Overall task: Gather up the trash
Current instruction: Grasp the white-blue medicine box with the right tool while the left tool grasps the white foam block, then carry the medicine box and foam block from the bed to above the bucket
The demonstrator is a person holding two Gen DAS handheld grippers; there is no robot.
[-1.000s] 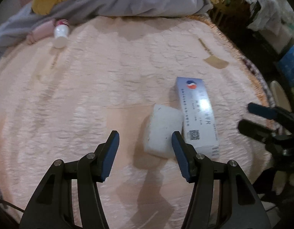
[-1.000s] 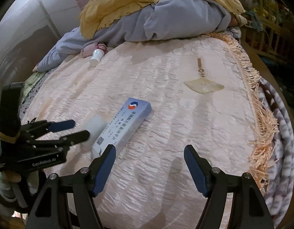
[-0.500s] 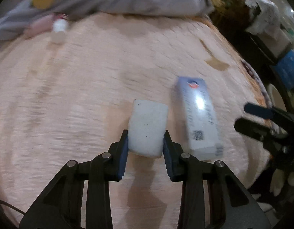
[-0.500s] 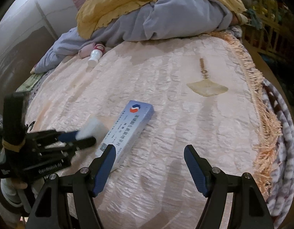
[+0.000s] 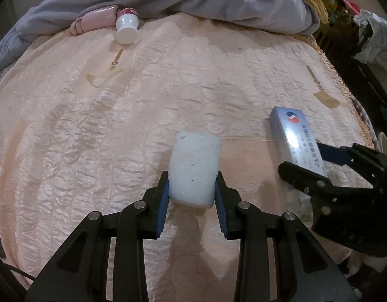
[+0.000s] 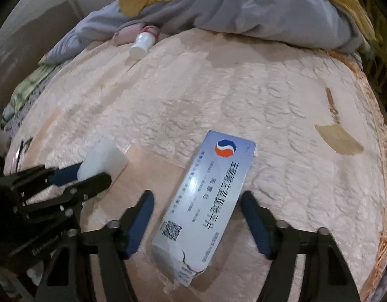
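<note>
since the earlier frame the left gripper (image 5: 192, 188) has closed on the white foam block (image 5: 194, 168), both pads pressing its sides, tilted steeply down at the bed (image 5: 80, 138). the right gripper (image 6: 197, 216) has slid over the 1 medicine box (image 6: 206, 201), its jaws just closing yet clear of it. 1 white bottle (image 5: 126, 29) lies far ahead. only the right view shows the box's torn near end.
</note>
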